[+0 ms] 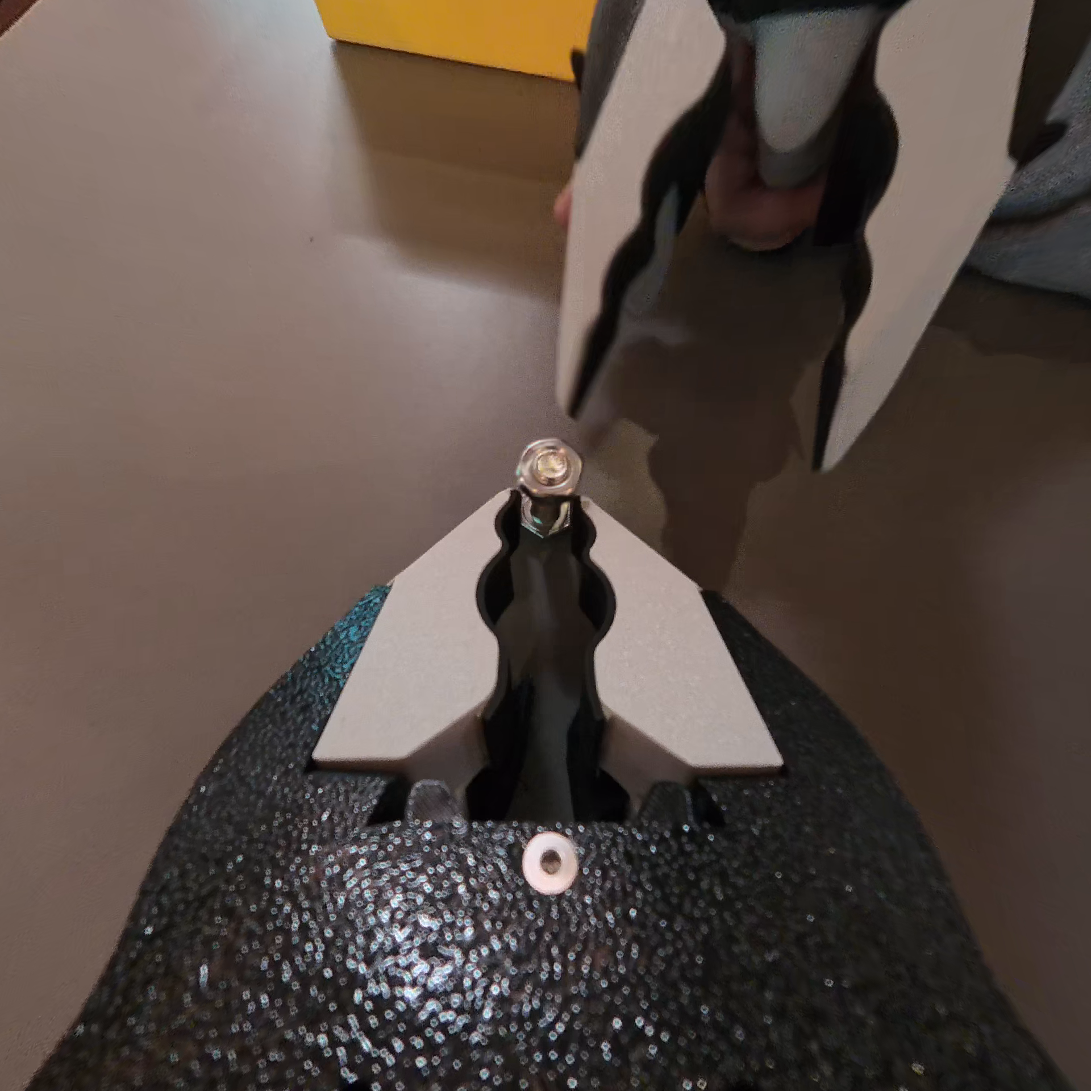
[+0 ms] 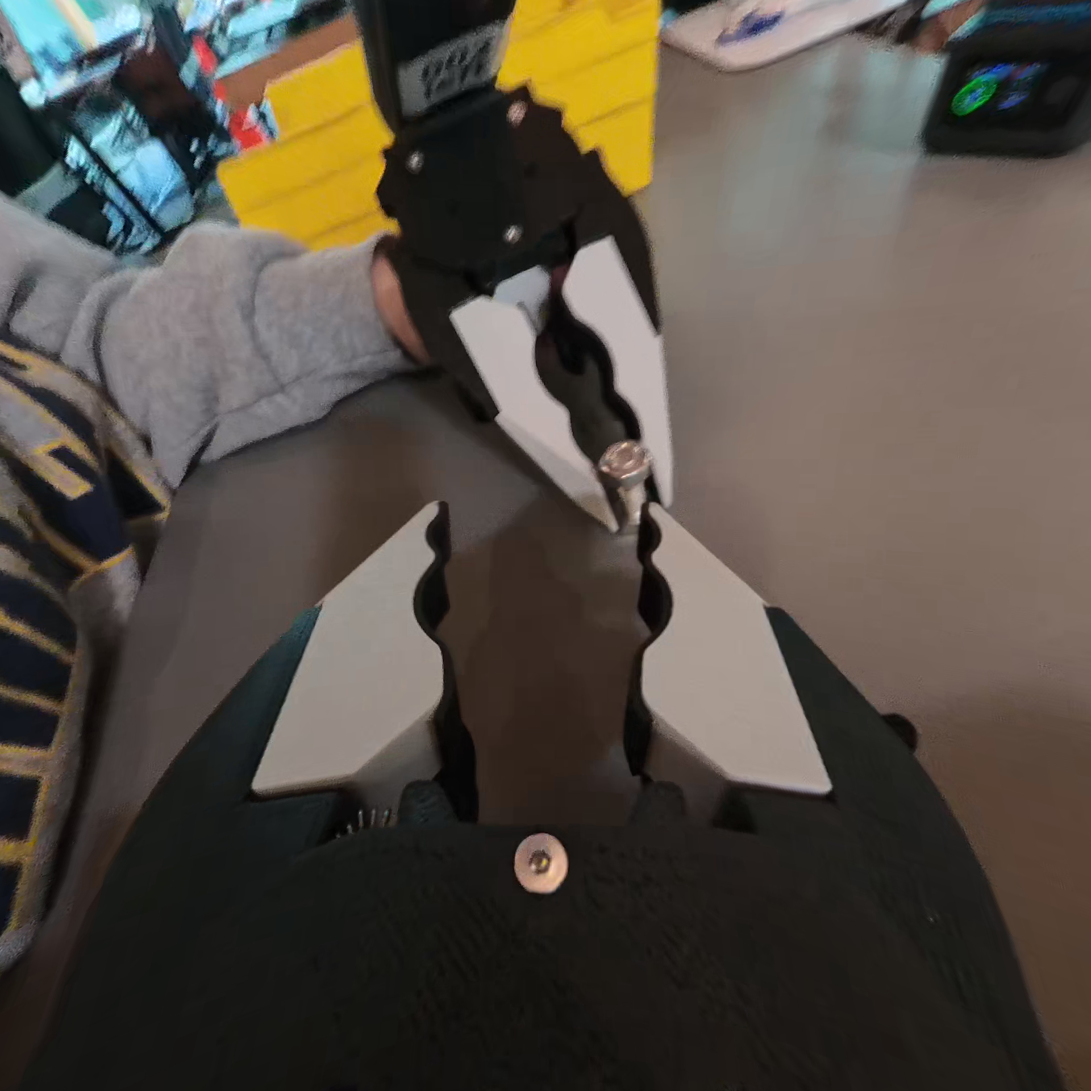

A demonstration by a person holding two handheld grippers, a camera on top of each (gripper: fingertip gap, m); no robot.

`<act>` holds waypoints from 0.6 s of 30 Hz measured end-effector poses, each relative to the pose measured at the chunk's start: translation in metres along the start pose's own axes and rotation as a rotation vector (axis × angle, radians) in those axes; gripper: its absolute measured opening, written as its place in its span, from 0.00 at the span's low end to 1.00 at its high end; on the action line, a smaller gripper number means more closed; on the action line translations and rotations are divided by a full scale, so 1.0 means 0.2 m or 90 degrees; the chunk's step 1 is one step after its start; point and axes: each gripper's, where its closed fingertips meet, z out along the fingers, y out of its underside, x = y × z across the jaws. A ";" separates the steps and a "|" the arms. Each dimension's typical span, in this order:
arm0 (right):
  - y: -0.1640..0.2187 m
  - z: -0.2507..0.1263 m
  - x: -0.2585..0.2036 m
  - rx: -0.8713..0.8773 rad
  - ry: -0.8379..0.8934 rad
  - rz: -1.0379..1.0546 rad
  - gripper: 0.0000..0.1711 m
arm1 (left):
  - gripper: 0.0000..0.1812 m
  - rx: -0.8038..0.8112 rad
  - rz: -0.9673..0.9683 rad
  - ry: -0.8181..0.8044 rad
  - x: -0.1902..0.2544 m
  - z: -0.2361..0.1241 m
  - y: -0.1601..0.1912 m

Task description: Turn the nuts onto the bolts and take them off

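A broad grey-brown counter (image 1: 236, 354) fills both views, with a yellow box (image 1: 460, 29) at its far edge and a dark device with a lit screen (image 2: 1003, 88) further back. A person's grey sleeve (image 2: 224, 330) rests along the counter's left side in the right wrist view. The right gripper (image 2: 543, 513) hangs over the counter with its jaws spread wide and nothing between them; its right fingertip sits just beside the bolt. The left gripper (image 1: 546, 502) is clamped down tight on the bolt (image 1: 550, 472), holding it near the tips so the head pokes out past them. Behind the head, between the fingers, a small nut (image 1: 540, 522) sits on the shank. The bolt is held above the counter, right between the two grippers.
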 end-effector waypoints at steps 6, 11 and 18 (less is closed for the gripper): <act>-0.06 0.13 0.05 -0.011 0.042 -0.067 0.45 | 0.08 0.000 0.003 -0.001 0.00 0.00 0.00; 0.02 0.04 0.01 -0.043 0.005 -0.053 0.27 | 0.08 0.001 -0.001 0.001 0.00 0.00 0.00; -0.05 0.13 0.07 -0.024 0.037 -0.081 0.38 | 0.08 0.000 0.002 0.000 0.00 0.00 0.00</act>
